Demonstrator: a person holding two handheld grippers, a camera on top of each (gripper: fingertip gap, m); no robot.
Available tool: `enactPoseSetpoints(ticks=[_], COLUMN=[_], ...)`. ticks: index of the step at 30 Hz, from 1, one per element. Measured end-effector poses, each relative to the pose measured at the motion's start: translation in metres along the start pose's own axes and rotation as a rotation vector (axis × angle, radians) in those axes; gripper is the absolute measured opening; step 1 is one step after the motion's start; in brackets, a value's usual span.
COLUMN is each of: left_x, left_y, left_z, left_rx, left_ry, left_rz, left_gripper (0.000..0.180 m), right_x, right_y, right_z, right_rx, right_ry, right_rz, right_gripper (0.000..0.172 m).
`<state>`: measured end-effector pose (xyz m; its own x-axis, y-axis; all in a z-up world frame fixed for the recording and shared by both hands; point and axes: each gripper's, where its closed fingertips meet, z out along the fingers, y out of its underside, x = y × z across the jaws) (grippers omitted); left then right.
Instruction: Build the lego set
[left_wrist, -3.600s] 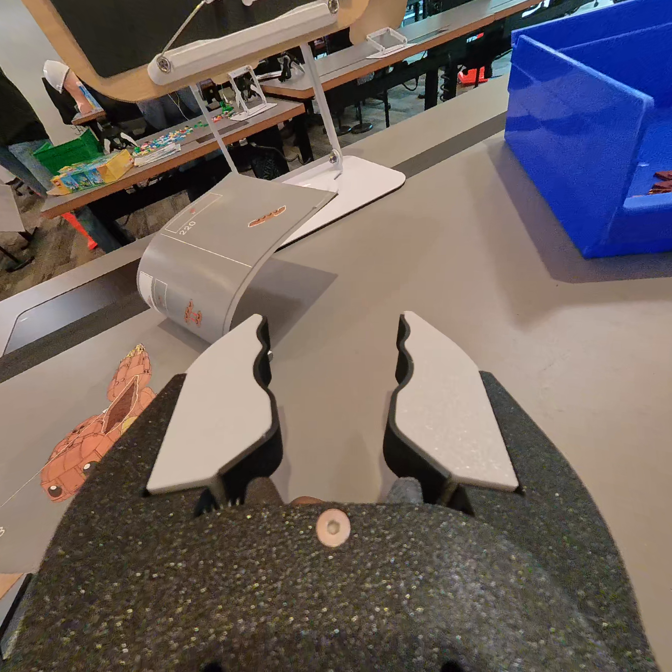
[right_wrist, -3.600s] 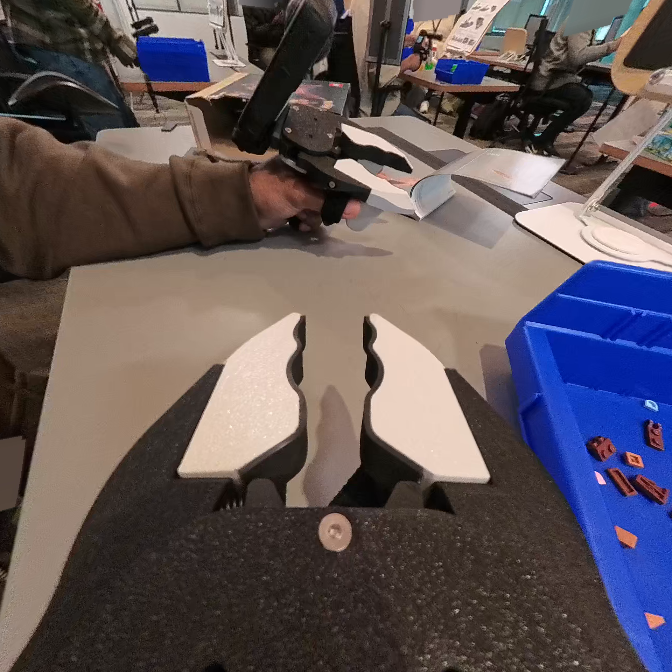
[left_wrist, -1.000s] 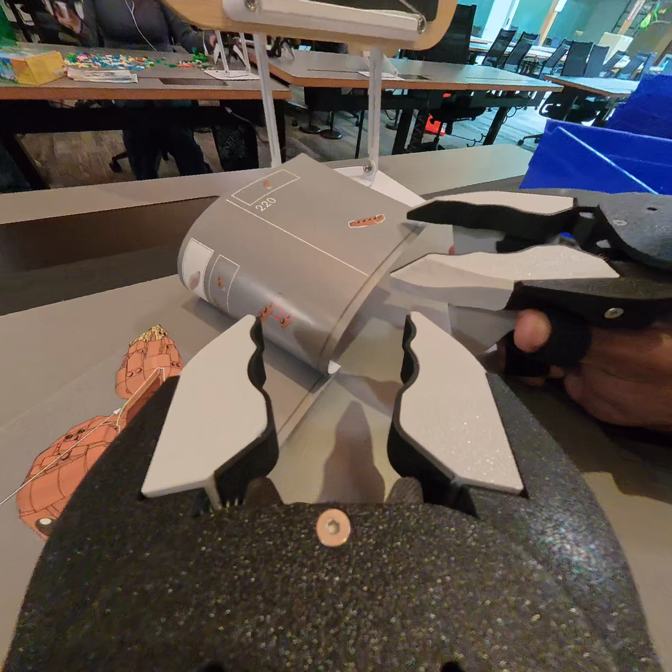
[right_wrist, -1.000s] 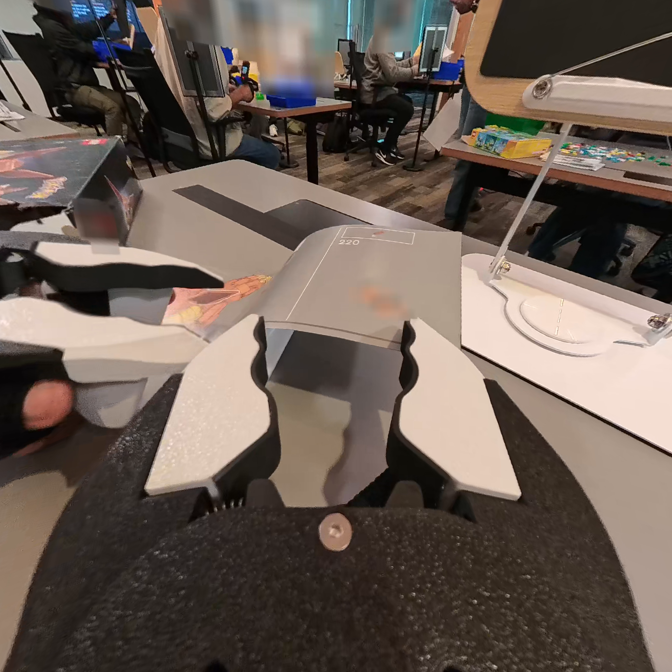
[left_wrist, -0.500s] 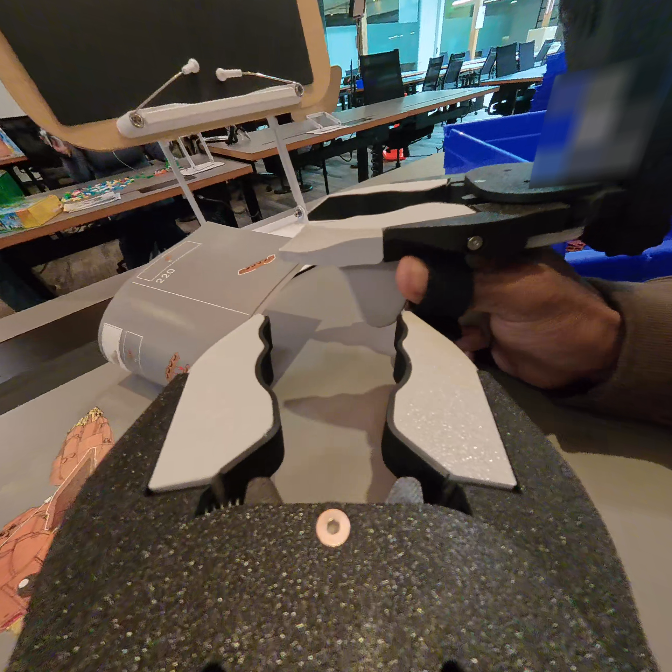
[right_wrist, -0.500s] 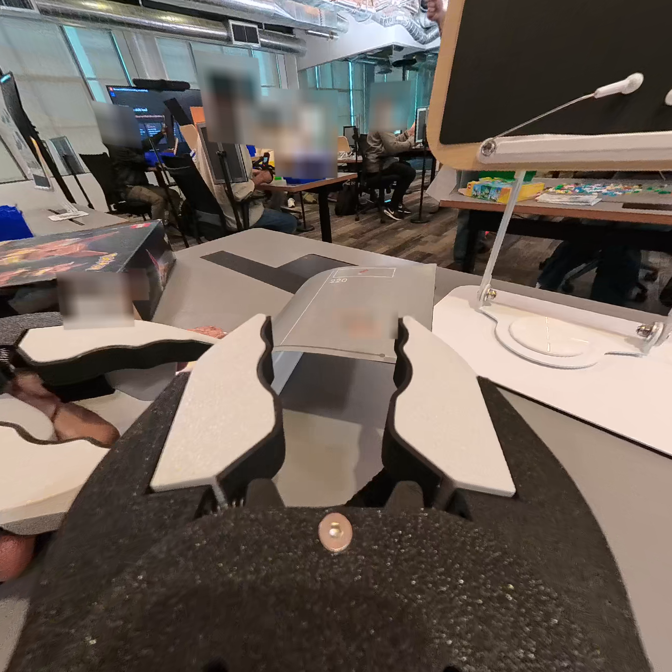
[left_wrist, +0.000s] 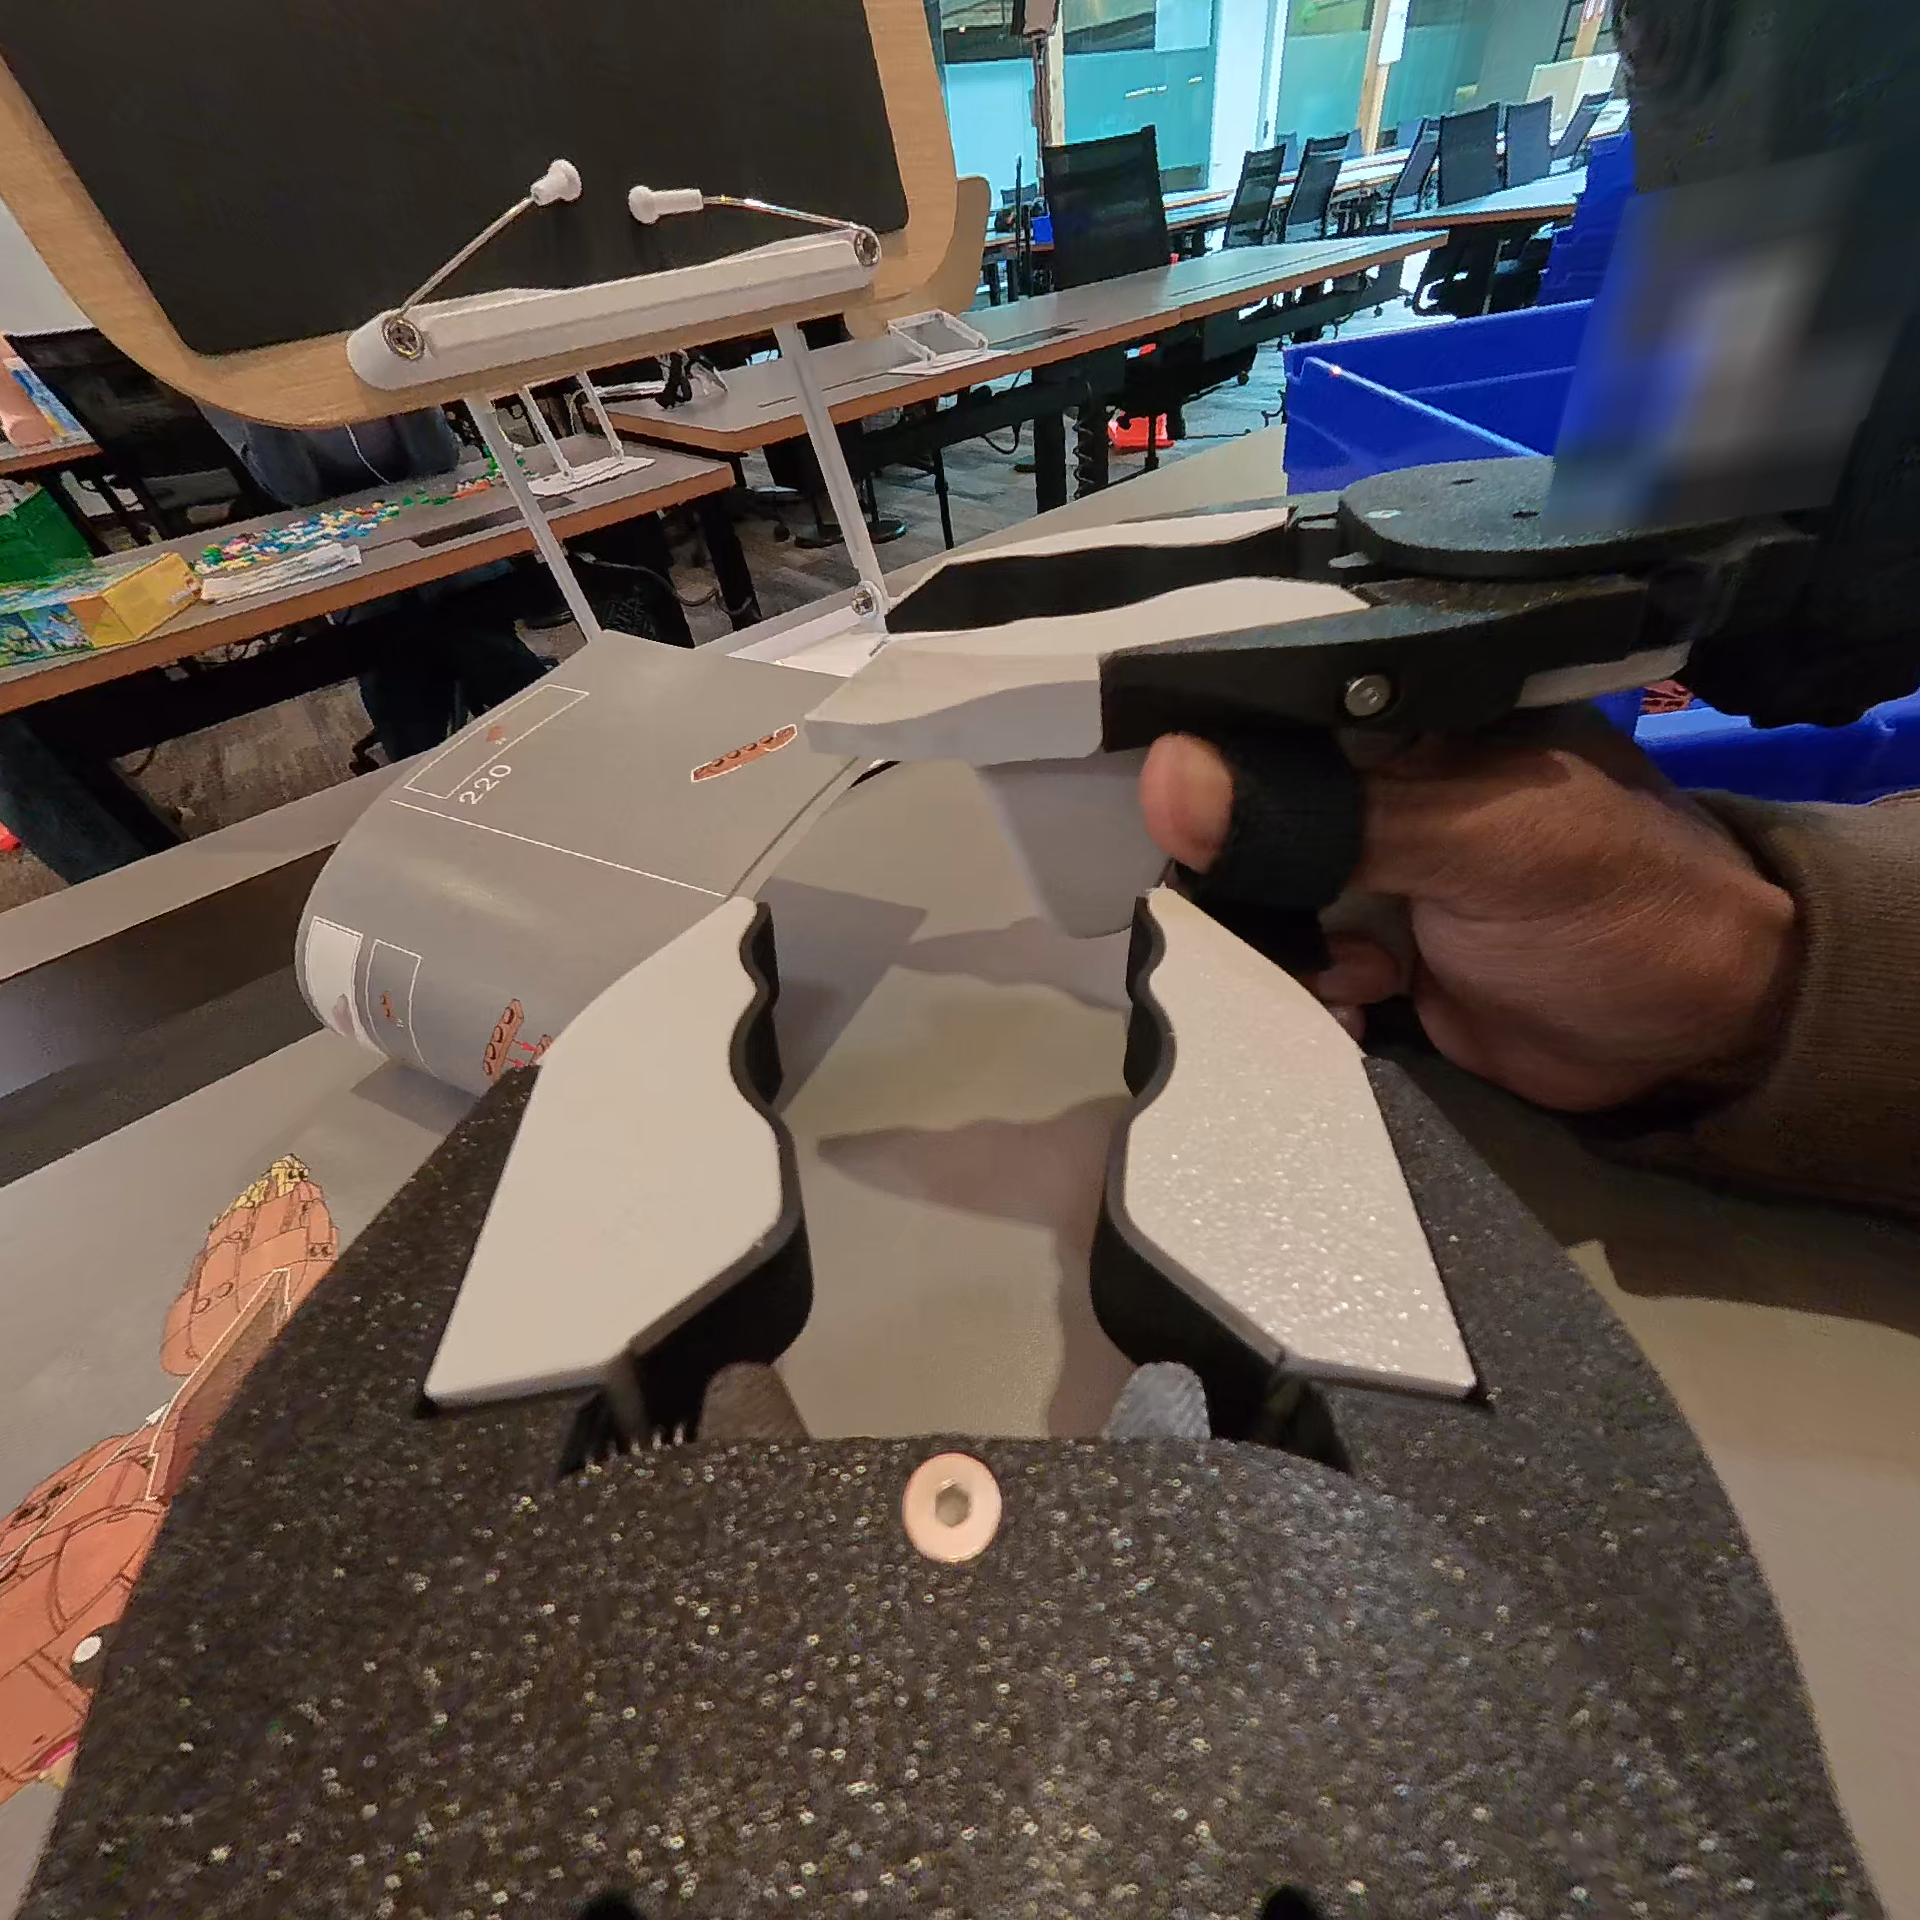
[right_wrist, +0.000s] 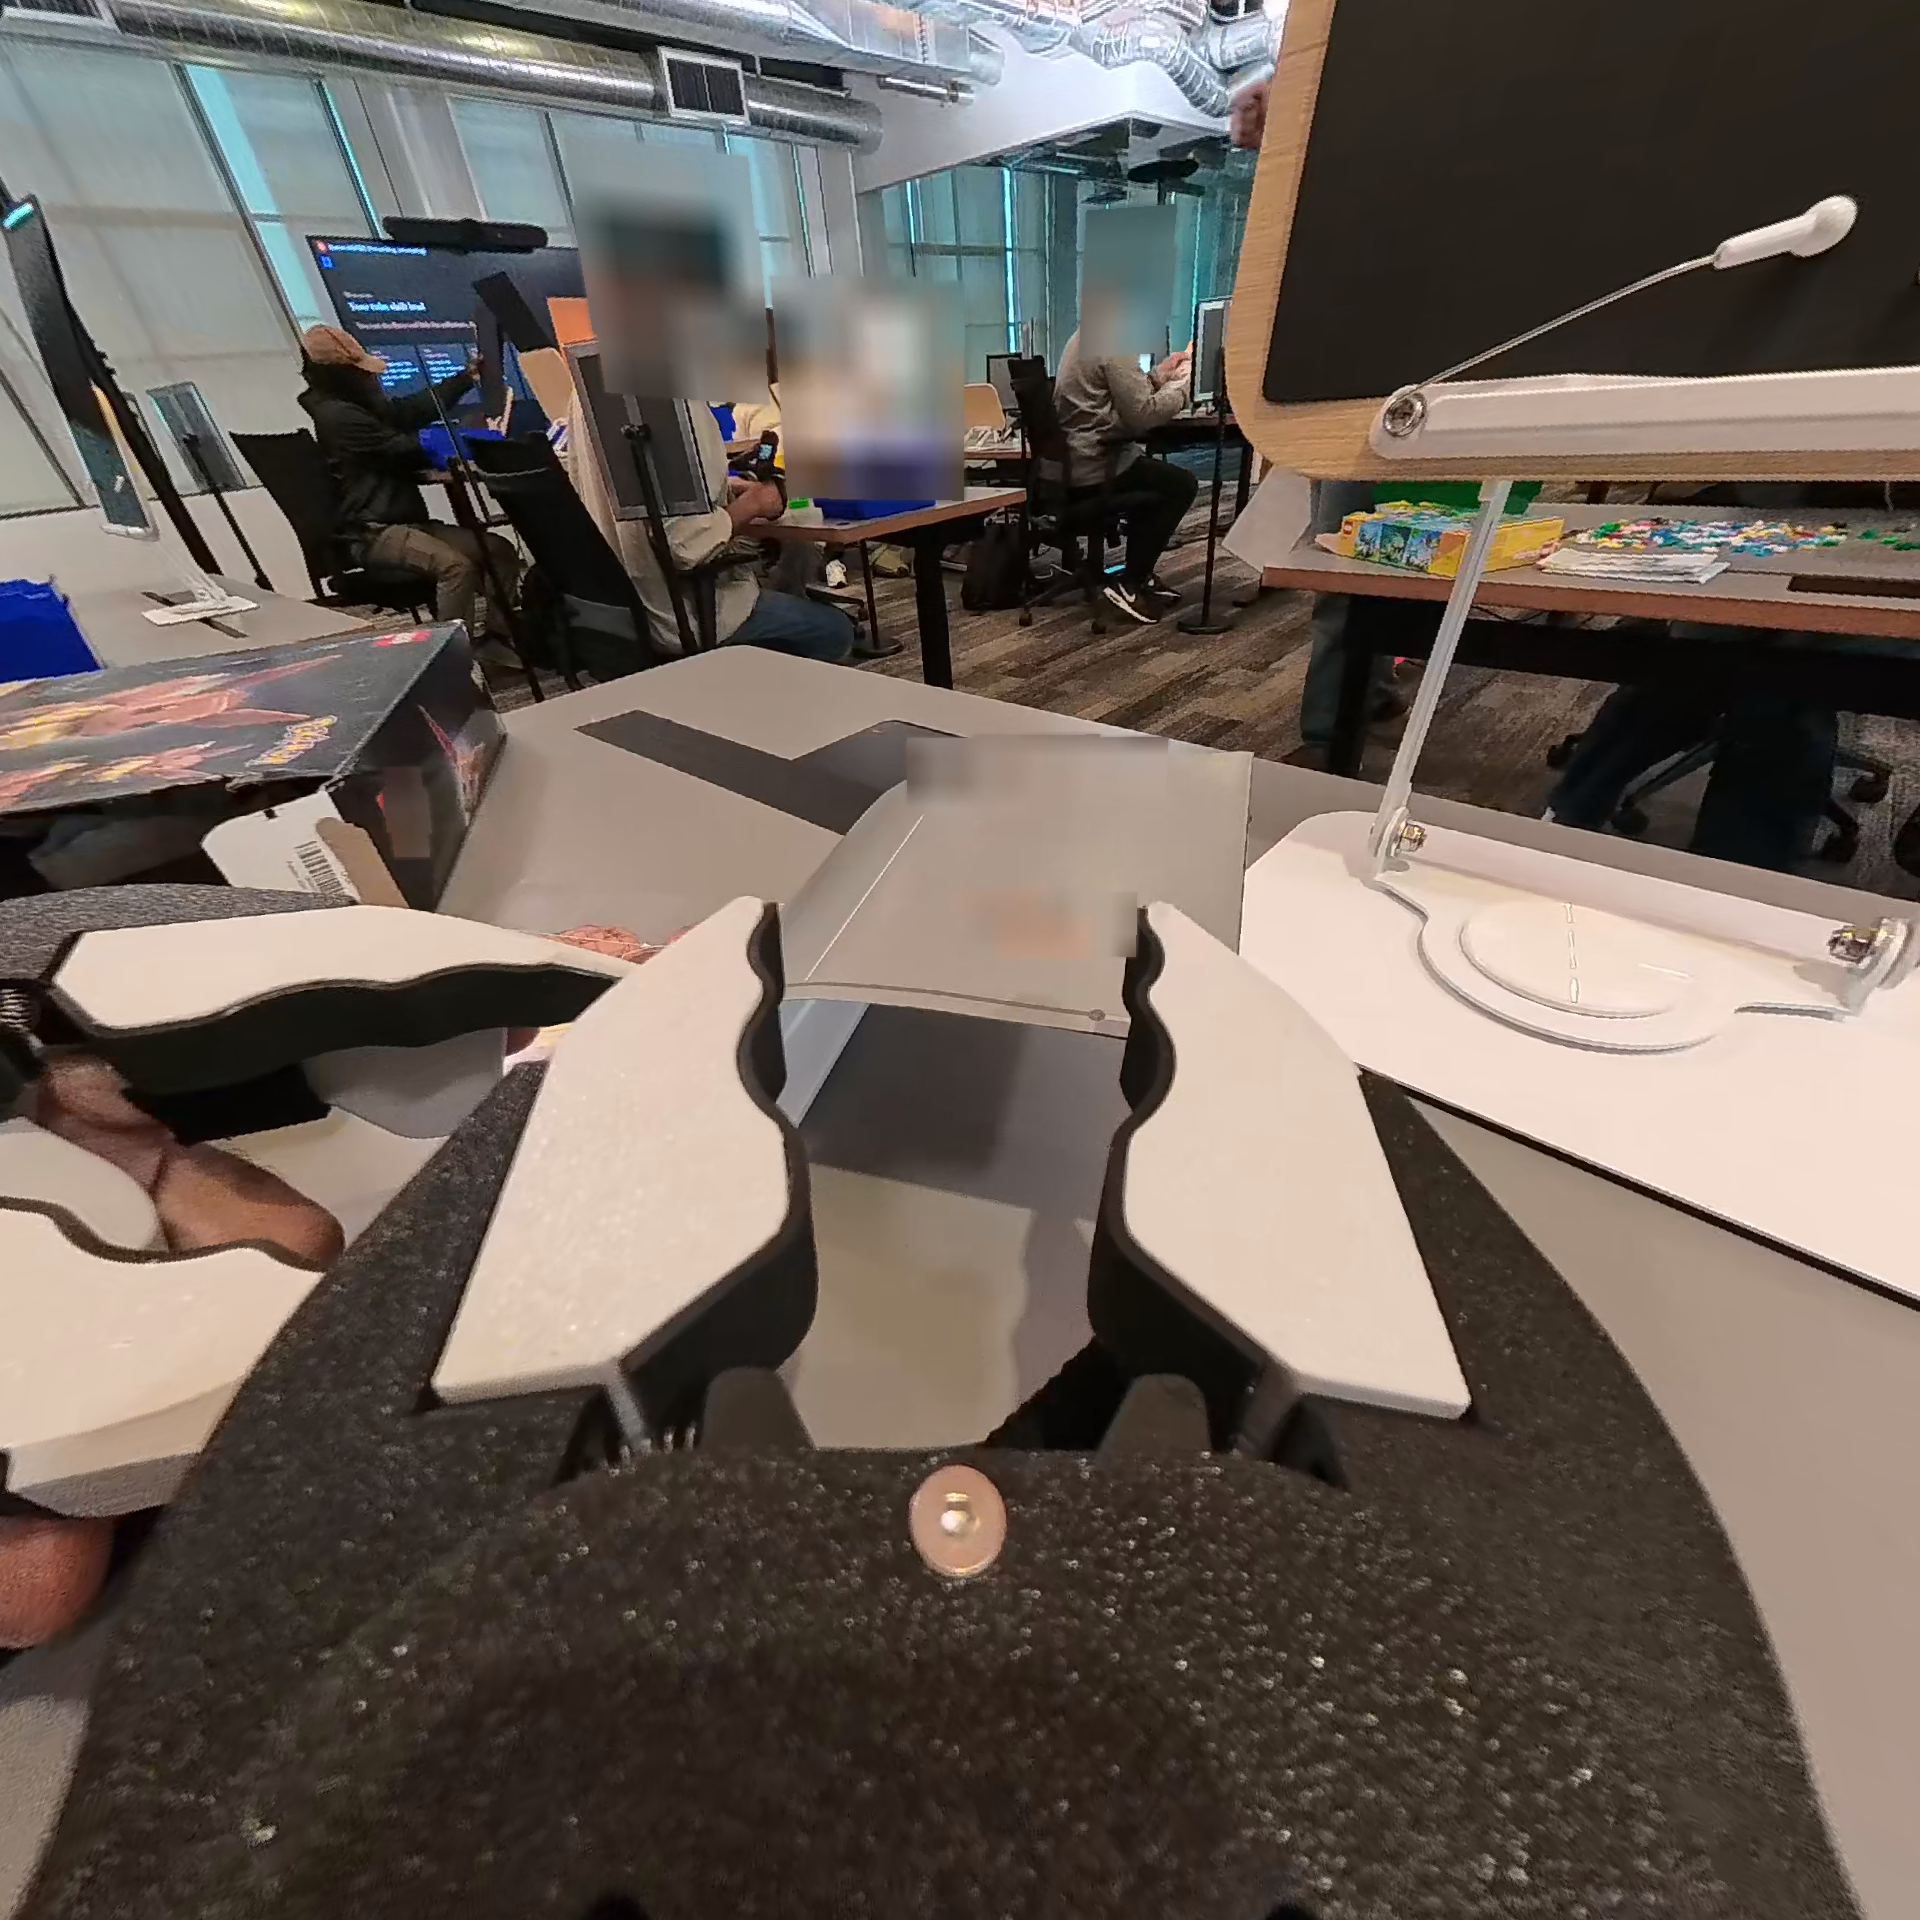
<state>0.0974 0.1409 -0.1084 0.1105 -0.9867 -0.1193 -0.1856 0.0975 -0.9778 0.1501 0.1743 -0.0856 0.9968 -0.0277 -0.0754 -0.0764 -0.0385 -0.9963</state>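
The curled grey booklet page (left_wrist: 582, 831) bears a boxed white number; the dark carton (right_wrist: 239, 738) bears lettering.

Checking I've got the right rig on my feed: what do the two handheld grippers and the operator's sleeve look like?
Both grippers, left gripper and right gripper, match: speckled black foam bodies, a silver screw at centre, pale grey flat fingers with wavy black inner edges. The right hand wears a black finger sleeve and a brown knit cuff.

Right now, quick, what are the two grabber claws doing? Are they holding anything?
Left gripper: open, holding nothing, over the grey table.
Right gripper: open, holding nothing, facing the curled grey booklet.
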Motion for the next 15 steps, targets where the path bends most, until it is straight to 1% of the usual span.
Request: enactPoseSetpoints(ticks=[10,12,15], left_x=[0.003,0.007,0.010], left_y=[0.001,0.001,0.001], left_z=[0.000,0.001,0.000], left_rx=[-0.005,-0.009,-0.006], left_ry=[0.005,0.005,0.000], left_rz=[0.026,0.066,0.125], left_gripper=[0.063,0.063,0.061], right_x=[-0.001,-0.004,-0.015], right_y=[-0.001,-0.008,-0.023], right_z=[-0.002,-0.010,-0.034], right_rx=[0.004,0.014,0.024], right_ry=[-0.001,0.012,0.063], right_rz=[-0.001,-0.008,-0.111], right_gripper=[0.063,0.063,0.060])
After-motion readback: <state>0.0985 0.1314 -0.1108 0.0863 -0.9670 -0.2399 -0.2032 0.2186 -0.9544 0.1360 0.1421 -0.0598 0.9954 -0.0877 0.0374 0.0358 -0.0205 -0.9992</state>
